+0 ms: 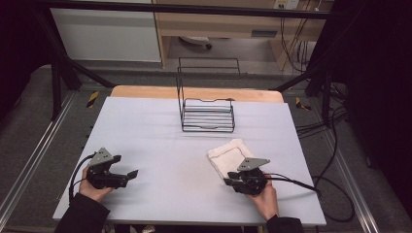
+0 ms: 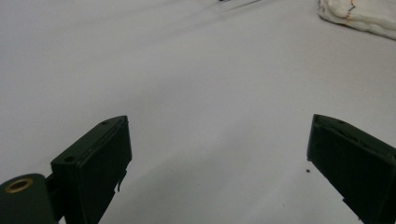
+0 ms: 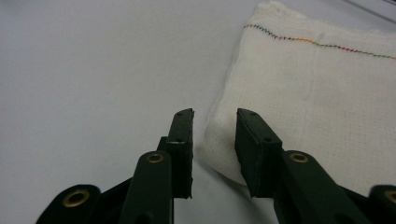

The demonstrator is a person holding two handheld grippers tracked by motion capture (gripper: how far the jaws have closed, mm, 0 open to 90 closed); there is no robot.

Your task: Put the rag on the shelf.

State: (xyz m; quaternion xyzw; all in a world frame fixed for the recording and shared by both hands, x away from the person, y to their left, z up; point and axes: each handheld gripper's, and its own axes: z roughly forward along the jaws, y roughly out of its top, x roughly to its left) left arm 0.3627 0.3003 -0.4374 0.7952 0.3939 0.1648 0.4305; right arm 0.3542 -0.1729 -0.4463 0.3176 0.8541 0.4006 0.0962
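Left tool point(image 1: 127, 175) in high view sits low at the near left of the tabletop point(image 1: 160, 141), jaws spread wide, nothing between them, pointing right. Right tool point(image 1: 229, 182) at near right, pointing left, its tip at the near corner of the towel point(image 1: 230, 155). Towel is folded, white, lying flat right of centre; long axis runs diagonally from near-left to far-right. Black wire rack point(image 1: 207, 112) stands at the far centre, well apart from the towel.

Left gripper view: both jaws far apart over bare tabletop point(image 2: 187, 93); towel point(image 2: 359, 16) edge at top right, well ahead.

Right gripper view: right tool point(image 3: 214, 133) jaws partly open with a narrow gap, straddling the towel point(image 3: 317, 102) corner; cannot tell whether they touch it. Coloured stitch line runs across the towel's far end.
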